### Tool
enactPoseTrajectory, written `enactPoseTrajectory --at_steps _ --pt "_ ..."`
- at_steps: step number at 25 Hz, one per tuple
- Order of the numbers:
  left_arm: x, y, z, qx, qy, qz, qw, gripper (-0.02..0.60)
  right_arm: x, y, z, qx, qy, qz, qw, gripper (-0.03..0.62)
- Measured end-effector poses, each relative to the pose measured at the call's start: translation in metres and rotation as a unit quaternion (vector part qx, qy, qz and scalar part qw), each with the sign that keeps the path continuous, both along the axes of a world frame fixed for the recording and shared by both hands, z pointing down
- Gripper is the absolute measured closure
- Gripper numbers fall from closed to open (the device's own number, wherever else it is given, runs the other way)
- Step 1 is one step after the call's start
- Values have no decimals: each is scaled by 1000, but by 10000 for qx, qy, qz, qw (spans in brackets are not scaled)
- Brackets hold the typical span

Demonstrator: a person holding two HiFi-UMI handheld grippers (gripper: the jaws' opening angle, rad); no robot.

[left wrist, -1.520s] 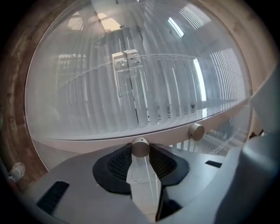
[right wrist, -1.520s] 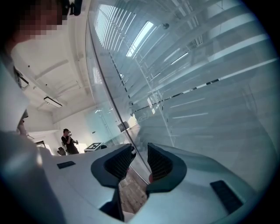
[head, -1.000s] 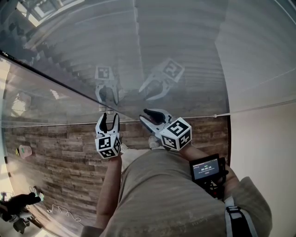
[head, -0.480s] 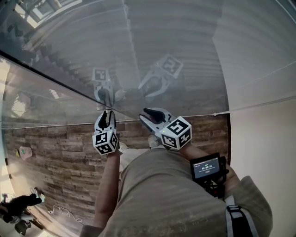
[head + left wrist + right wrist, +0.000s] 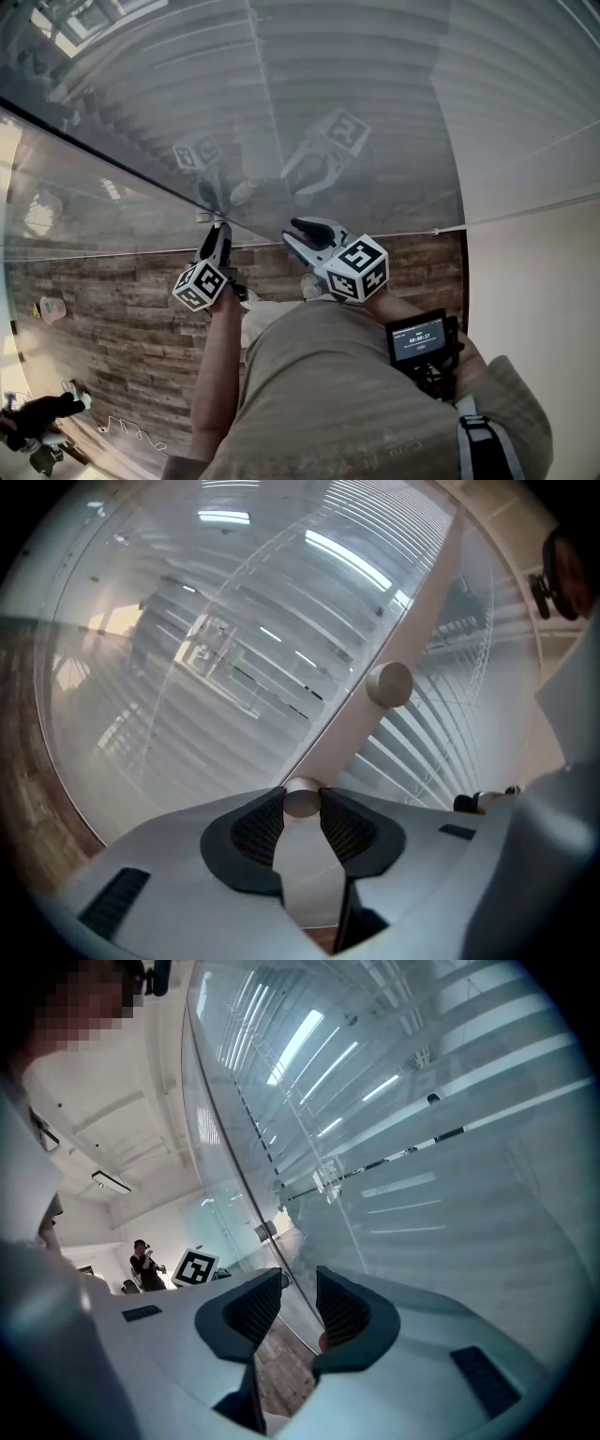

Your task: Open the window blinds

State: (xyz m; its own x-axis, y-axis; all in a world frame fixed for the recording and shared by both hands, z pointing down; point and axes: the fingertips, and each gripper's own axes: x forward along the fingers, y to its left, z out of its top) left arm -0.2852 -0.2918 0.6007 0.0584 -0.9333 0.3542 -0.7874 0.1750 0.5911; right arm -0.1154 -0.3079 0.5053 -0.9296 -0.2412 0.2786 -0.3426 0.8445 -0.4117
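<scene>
Slatted window blinds [image 5: 356, 84] hang behind a glass wall, and both grippers are mirrored in the glass. A pale frame post [image 5: 412, 639] carries two round knobs. My left gripper [image 5: 301, 803] is rolled onto its side at the glass [image 5: 219, 232]. Its jaws have just been closing and now the dark pads [image 5: 258, 827] press on both sides of the lower knob [image 5: 301, 798]. The upper knob [image 5: 389, 683] is free. My right gripper [image 5: 296, 234] hovers beside it, close to the glass, open [image 5: 298, 1312] with nothing between its pads.
Wood-plank floor [image 5: 112, 309] runs below the glass. A white wall [image 5: 534, 281] stands at the right. A small screen [image 5: 419, 339] is strapped to the person's right forearm. Dark gear [image 5: 37, 412] lies on the floor at far left. A distant person [image 5: 143, 1262] stands in the right gripper view.
The left gripper's jaws have closed from wide open onto the knob and the gripper has rolled, its marker cube swinging left. The right gripper has not moved.
</scene>
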Motion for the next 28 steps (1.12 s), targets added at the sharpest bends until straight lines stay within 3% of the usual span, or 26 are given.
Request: enactPoseTrajectory --at_steps 4,9,11,13,15,18,24,26,28 --pt "0 -2 -2 184 768 -136 9968 448 0 0 0 -6 7 2 10000 485" --pt "1 -3 -2 464 1891 -329 9803 446 1 -1 1 -14 9 2 10000 485" --pt "1 -3 -2 604 2423 -401 9675 448 1 0 2 -14 7 -1 10000 485" --pt "1 -3 -2 775 3049 -479 9480 448 0 1 1 -13 11 -6 10000 485" --pt "0 -3 -2 887 3440 -540 9332 448 0 1 1 -15 20 -12 10000 485" --pt "0 -4 -1 958 3706 -605 9219 448 0 1 1 -18 34 -12 10000 485" --pt "1 -4 3 1129 4349 -723 8904 448 2 1 3 -21 47 -18 10000 485" --pt "1 -5 2 1168 4366 -699 8893 448 2 1 3 -16 47 -25 10000 485" --pt "2 -6 -2 1224 4146 -636 8995 447 1 2 3 -14 43 -25 10000 485"
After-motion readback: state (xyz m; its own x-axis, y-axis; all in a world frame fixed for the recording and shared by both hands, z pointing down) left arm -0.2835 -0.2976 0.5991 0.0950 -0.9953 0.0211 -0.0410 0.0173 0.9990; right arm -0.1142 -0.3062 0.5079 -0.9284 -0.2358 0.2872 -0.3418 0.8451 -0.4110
